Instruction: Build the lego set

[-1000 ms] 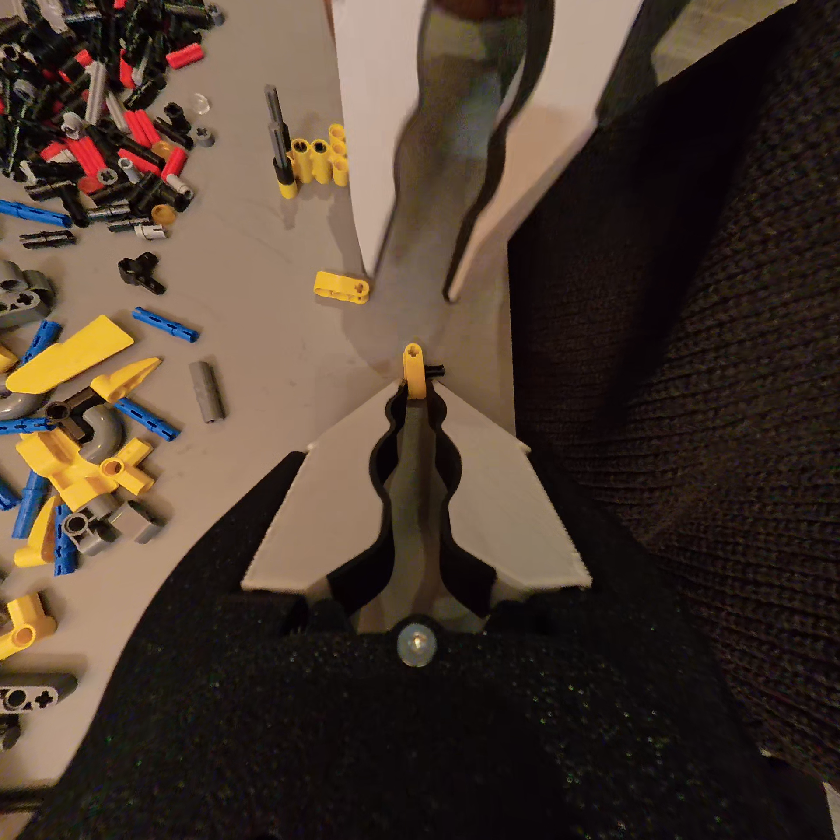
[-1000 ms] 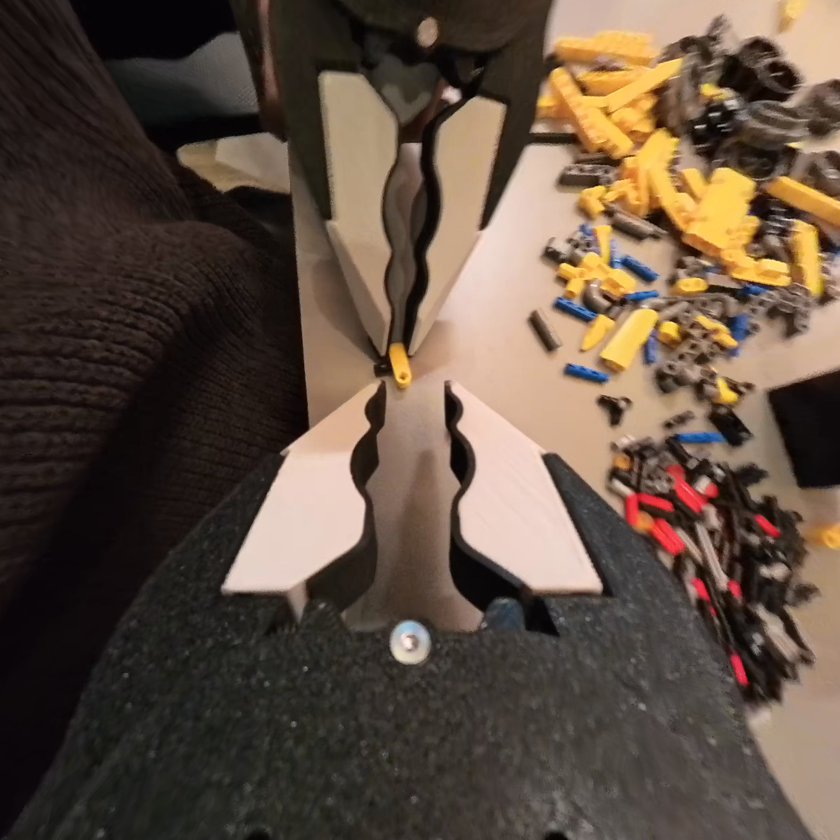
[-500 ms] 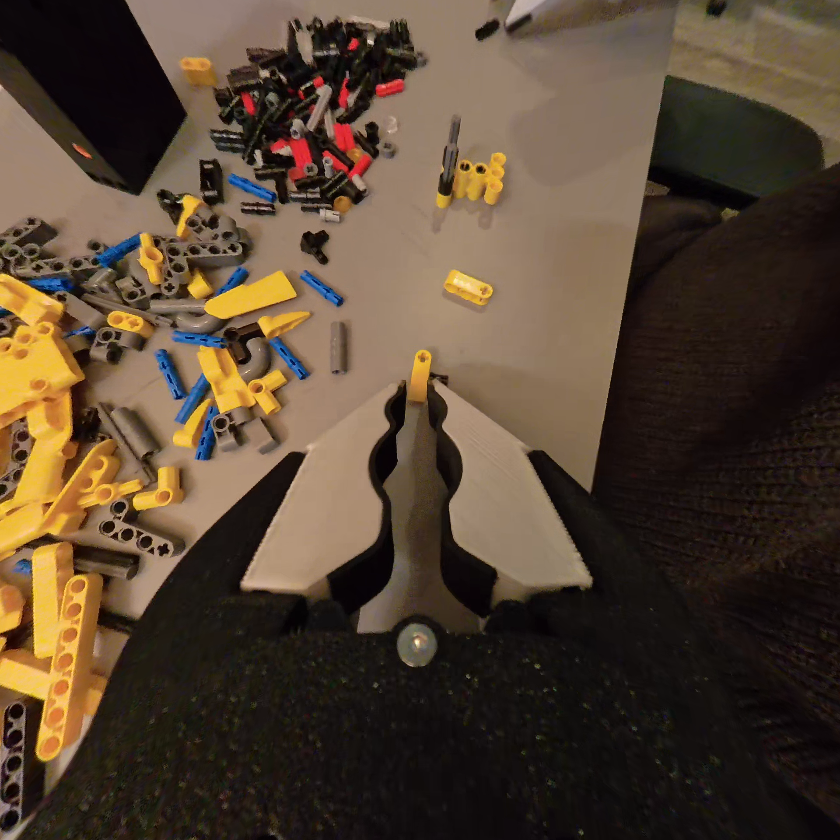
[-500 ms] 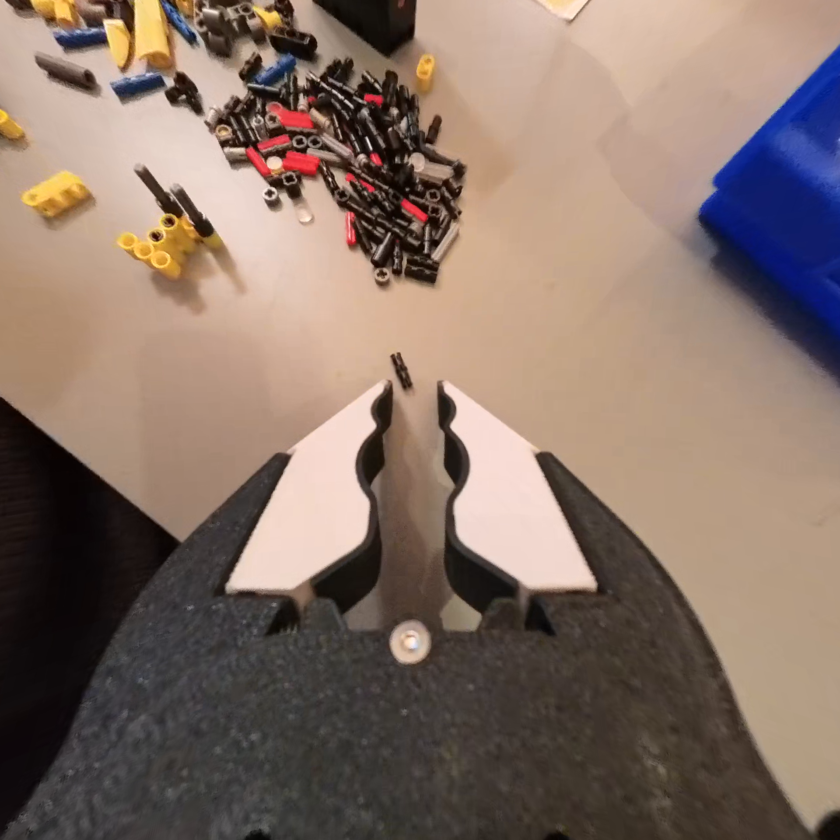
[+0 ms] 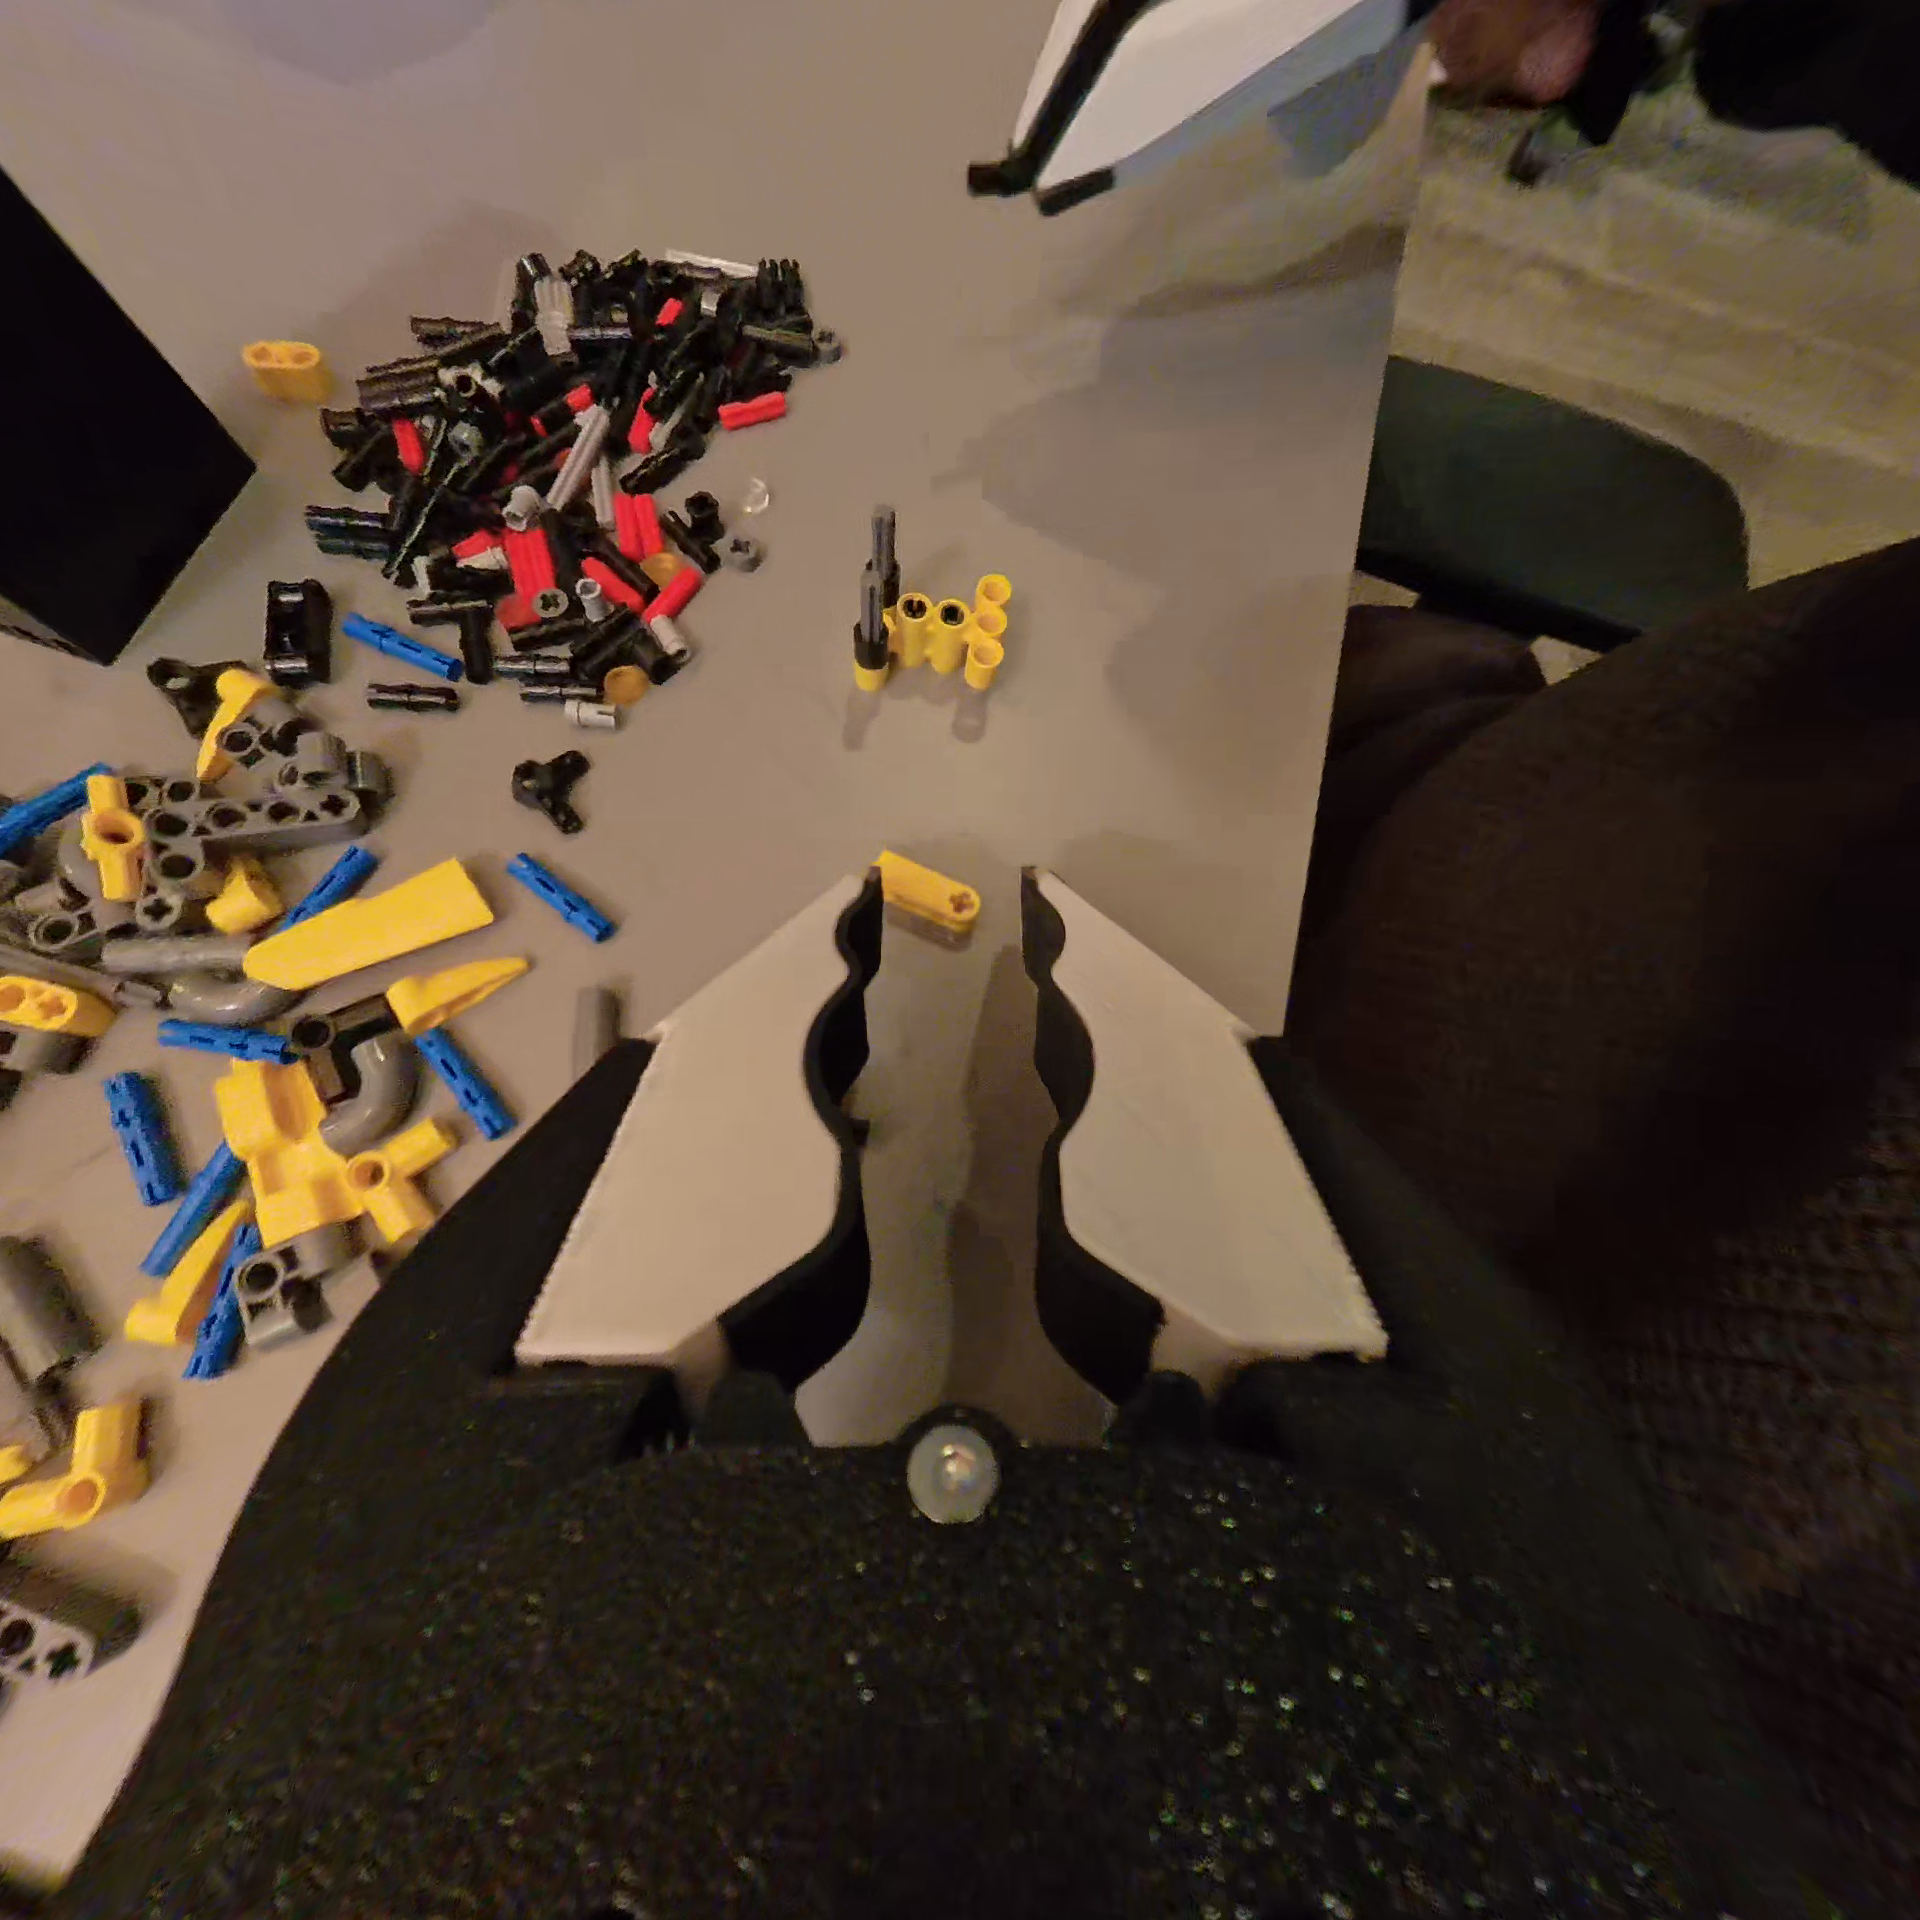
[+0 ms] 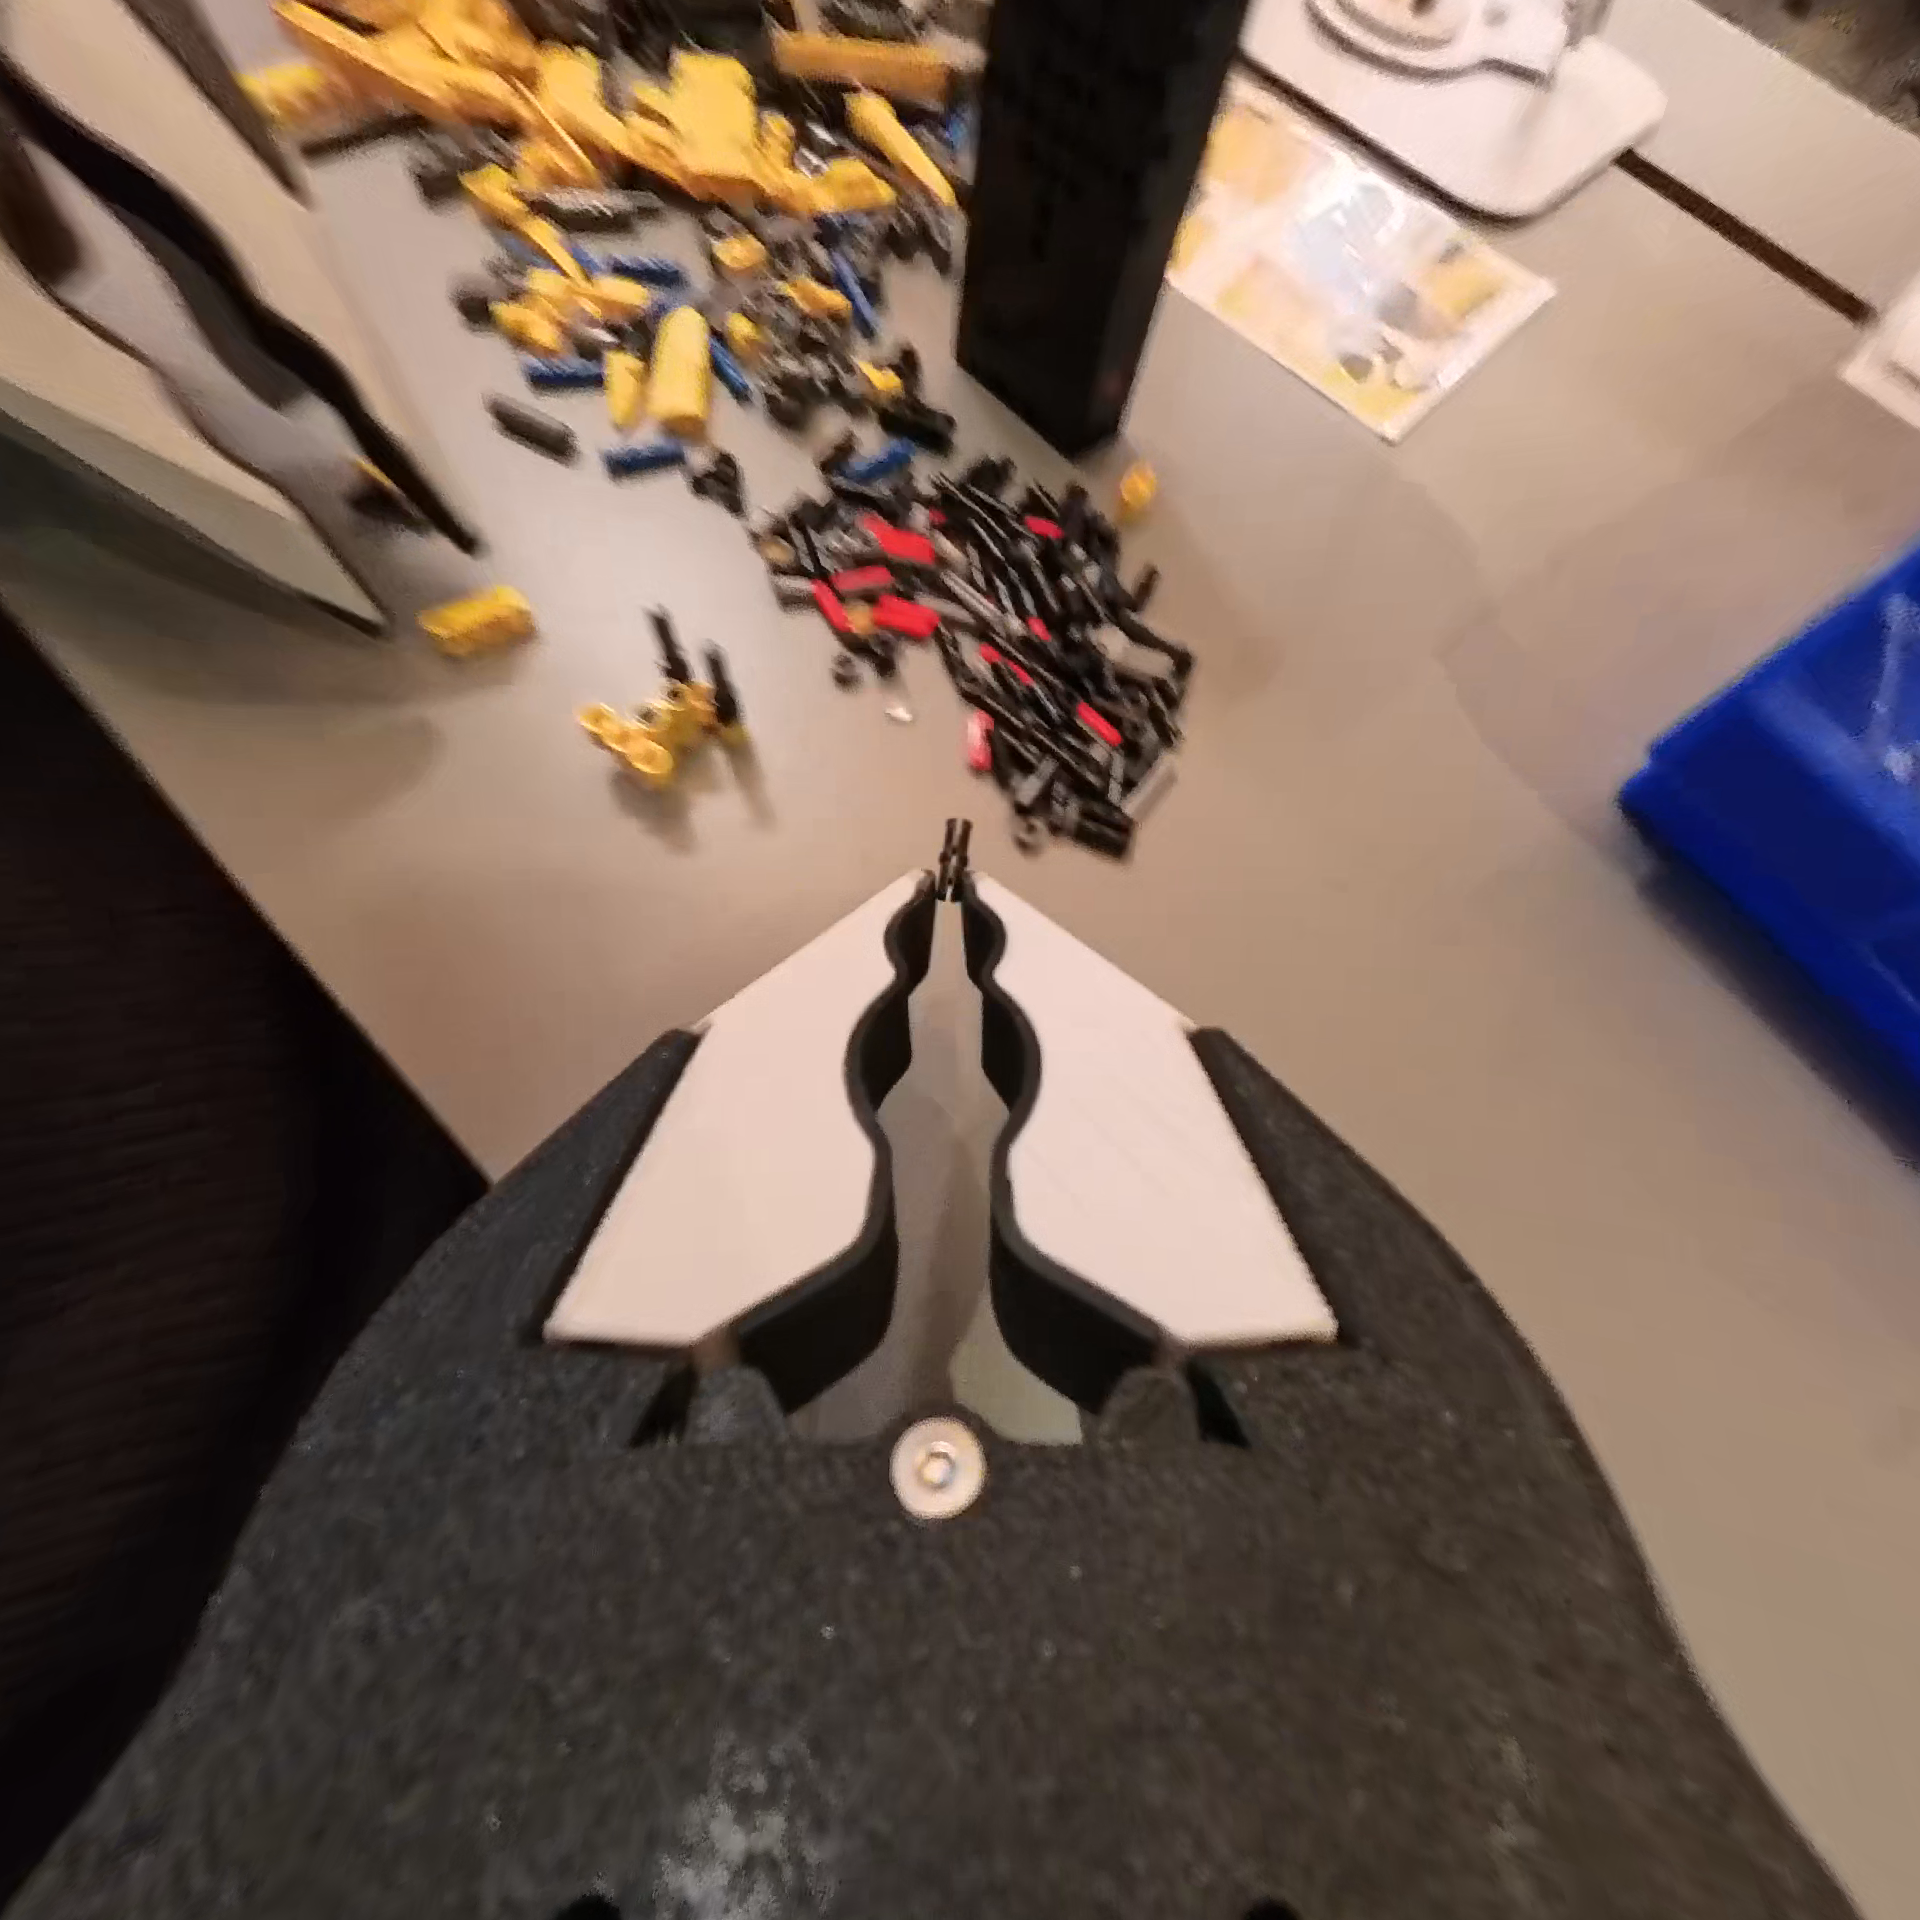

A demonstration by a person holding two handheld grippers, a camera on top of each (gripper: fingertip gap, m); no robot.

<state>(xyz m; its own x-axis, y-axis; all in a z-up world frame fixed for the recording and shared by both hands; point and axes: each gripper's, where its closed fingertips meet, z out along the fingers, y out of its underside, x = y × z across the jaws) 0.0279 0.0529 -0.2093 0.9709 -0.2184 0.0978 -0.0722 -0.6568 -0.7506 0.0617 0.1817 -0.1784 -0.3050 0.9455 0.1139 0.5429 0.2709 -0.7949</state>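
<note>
Left claw (image 5: 951,883): fingers spread apart, gripping nothing. A short yellow connector (image 5: 928,899) lies flat on the grey worktop (image 5: 1143,520) at the fingertips, touching or just beside the left fingertip, clear of the right one. Its long axis runs crosswise to the fingers, slightly tilted; the cross-holed end points toward the right finger.

Beyond it, well apart: a small yellow sub-assembly (image 5: 935,629) with two dark axles standing upright. Farther left, a heap of black and red pins (image 5: 561,520); a black box (image 5: 94,468) at the left edge; mixed yellow, blue and grey parts (image 5: 260,1039) near the left finger.

Right claw (image 6: 948,881): closed on a small black pin (image 6: 953,847), pinched at the very fingertips. Pin's long axis is in line with the fingers, its free end pointing forward, away from the camera, above the worktop. Ahead lies the black and red heap; a blue bin (image 6: 1787,790) sits at the right. View is motion-blurred.
</note>
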